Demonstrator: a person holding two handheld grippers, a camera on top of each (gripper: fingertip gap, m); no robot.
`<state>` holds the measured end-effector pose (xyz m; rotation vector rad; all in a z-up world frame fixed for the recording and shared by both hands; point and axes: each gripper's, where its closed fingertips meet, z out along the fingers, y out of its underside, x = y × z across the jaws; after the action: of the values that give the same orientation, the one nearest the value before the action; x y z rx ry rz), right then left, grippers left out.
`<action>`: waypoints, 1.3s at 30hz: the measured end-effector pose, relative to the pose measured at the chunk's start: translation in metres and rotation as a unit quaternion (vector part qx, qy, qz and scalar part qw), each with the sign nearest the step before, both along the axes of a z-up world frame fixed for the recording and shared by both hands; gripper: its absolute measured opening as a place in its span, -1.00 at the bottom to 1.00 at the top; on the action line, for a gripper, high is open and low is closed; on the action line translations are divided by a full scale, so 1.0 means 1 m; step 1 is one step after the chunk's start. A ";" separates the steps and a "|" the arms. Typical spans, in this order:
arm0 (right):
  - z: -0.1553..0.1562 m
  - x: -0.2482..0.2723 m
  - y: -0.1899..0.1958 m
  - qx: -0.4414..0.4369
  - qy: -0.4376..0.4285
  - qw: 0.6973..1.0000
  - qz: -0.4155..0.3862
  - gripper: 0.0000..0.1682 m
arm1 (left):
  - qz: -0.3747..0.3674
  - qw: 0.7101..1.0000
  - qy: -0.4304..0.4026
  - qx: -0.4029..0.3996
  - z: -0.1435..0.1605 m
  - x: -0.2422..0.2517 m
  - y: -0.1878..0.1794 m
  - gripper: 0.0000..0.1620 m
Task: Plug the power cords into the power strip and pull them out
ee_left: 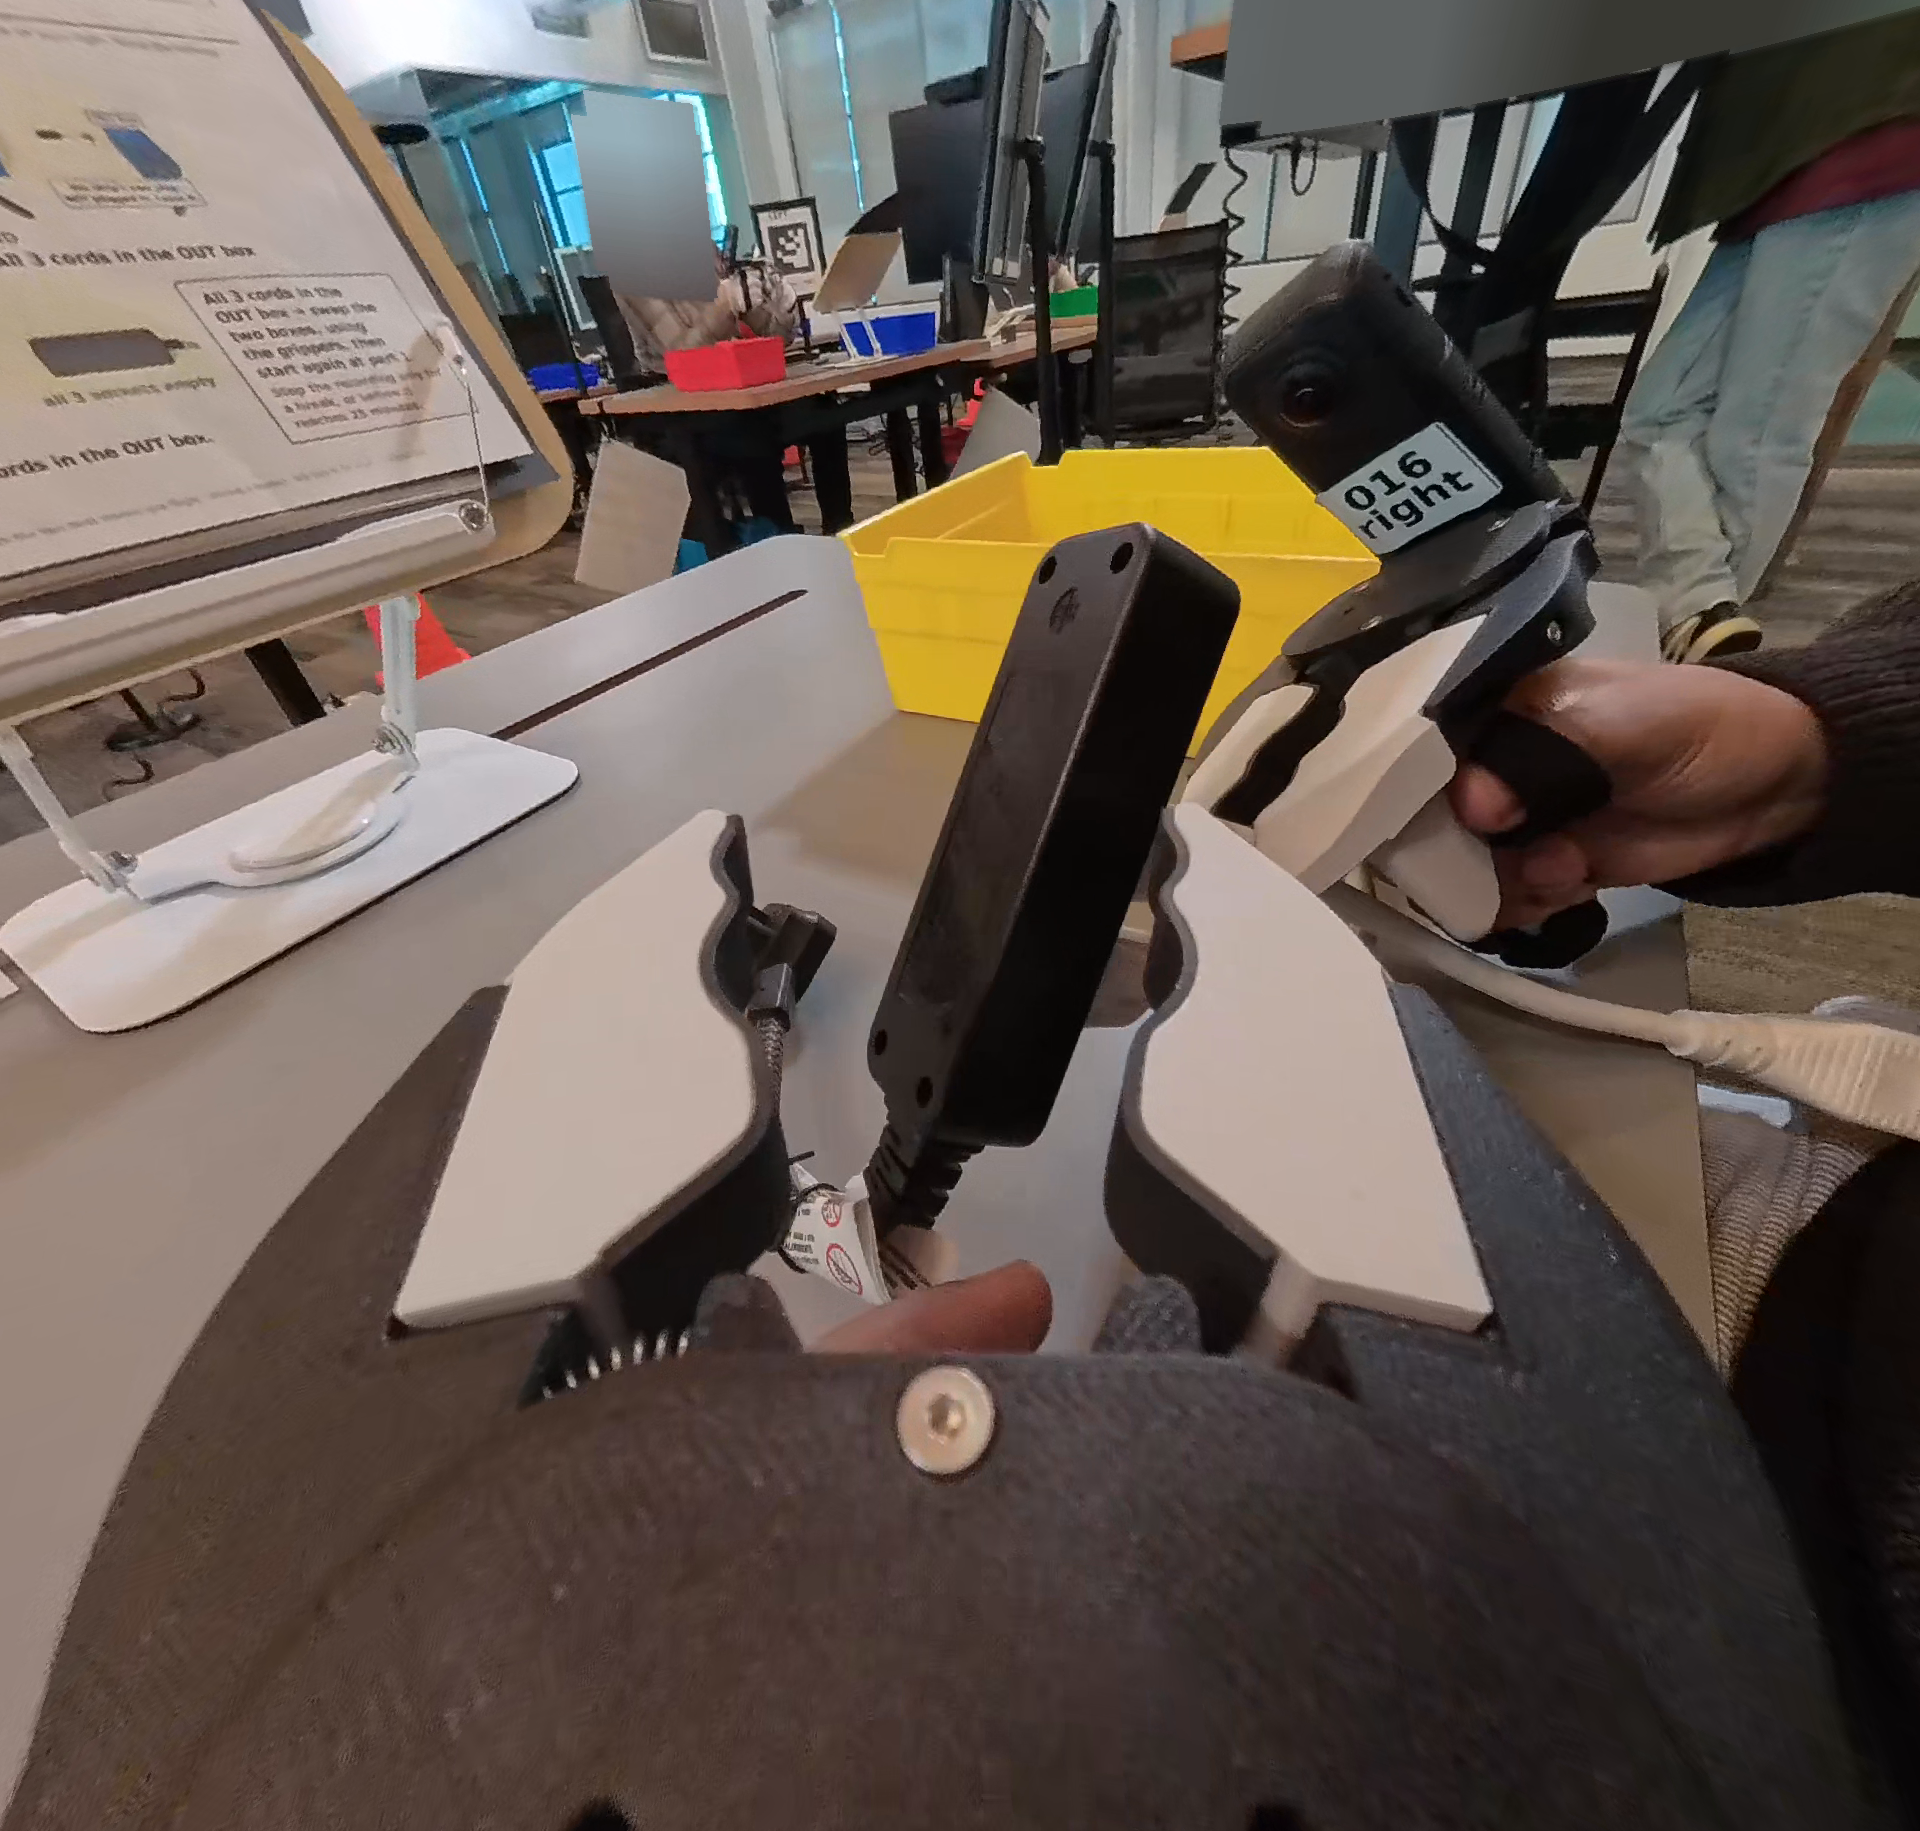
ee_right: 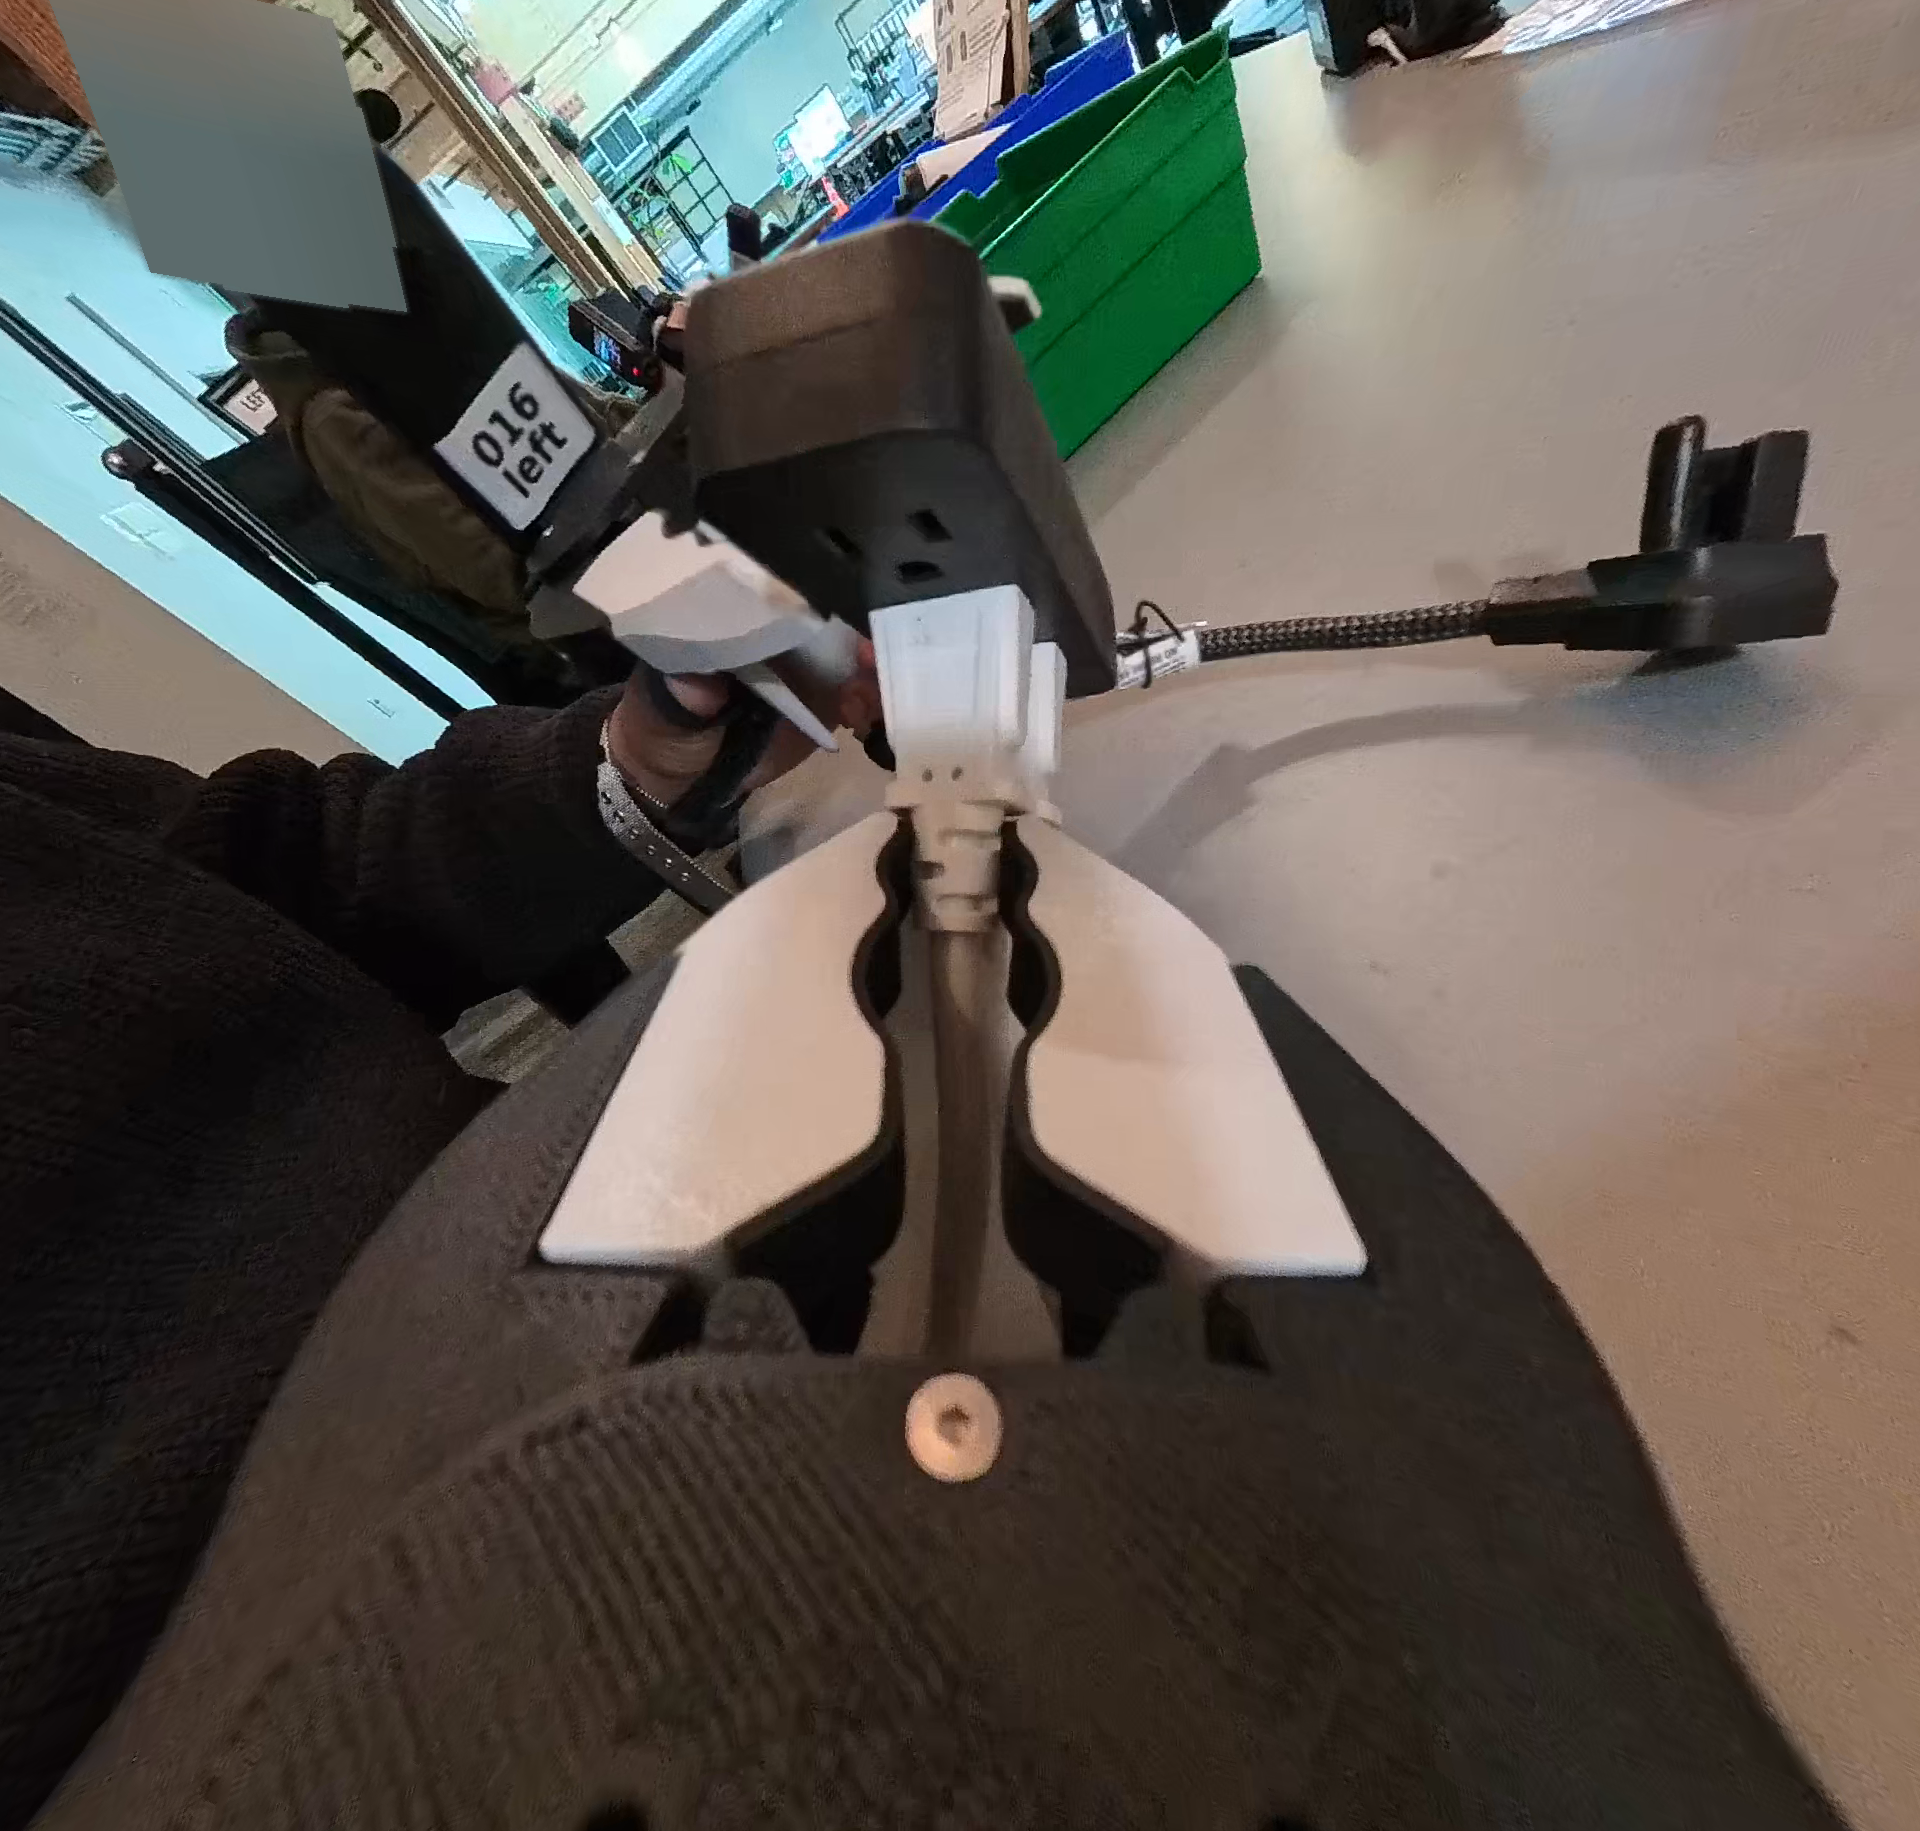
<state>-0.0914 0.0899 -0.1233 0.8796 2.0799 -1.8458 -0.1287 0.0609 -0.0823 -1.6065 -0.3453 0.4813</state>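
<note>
One black power strip stands tilted between the fingers of the left gripper, lifted off the table. The fingers are spread, and neither clearly touches the strip in the left wrist view, so whether they grip it I cannot tell. The strip's own braided cord ends in one flat black plug lying on the table to the right of the right gripper's fingers.

One white plug sits in the strip's socket face, just beyond the fingertips of the right gripper. Those fingers are pressed together on the plug's ribbed collar, and its grey cord runs back between them.

Two hands are at work (one per gripper): the right hand wraps its handle from the right, and the left hand, in a dark knit sleeve, comes in from the left.

Beyond the left fingers sits one yellow bin; one green bin sits beyond the right ones. The table is pale grey, in an open workroom with desks and monitors.
</note>
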 end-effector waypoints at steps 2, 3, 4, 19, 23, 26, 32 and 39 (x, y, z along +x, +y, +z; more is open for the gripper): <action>0.000 0.000 0.000 -0.002 -0.003 1.000 0.001 -0.81 | -0.003 1.000 -0.006 0.002 -0.001 0.000 0.000 -0.10; 0.000 0.000 0.000 -0.003 -0.004 1.000 0.001 -0.81 | -0.004 1.000 -0.007 0.001 -0.001 0.000 0.000 -0.10; 0.000 0.000 0.000 -0.003 -0.004 1.000 0.001 -0.81 | -0.005 1.000 -0.007 0.000 -0.002 0.000 0.001 -0.11; -0.002 0.002 -0.001 -0.004 -0.013 1.000 0.009 -0.81 | -0.132 0.979 -0.132 0.087 0.002 0.023 0.016 0.30; -0.003 0.003 -0.002 -0.002 -0.014 1.000 0.011 -0.81 | -0.132 0.975 -0.149 0.095 0.001 0.021 0.015 0.27; -0.003 0.004 -0.002 -0.002 -0.015 1.000 0.013 -0.81 | -0.138 0.974 -0.155 0.087 -0.002 0.023 0.018 0.27; -0.005 0.006 -0.004 0.002 -0.020 1.000 0.023 -0.81 | -0.158 0.972 -0.160 0.071 -0.008 0.030 0.024 0.27; -0.012 0.015 -0.009 0.021 -0.023 0.998 0.052 -0.81 | -0.177 0.969 -0.158 0.074 -0.005 0.037 0.025 0.29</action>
<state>-0.0761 0.0806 -0.1350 0.7998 2.1016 -1.7196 -0.0920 0.0864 -0.0875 -1.5556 -0.3148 -0.0753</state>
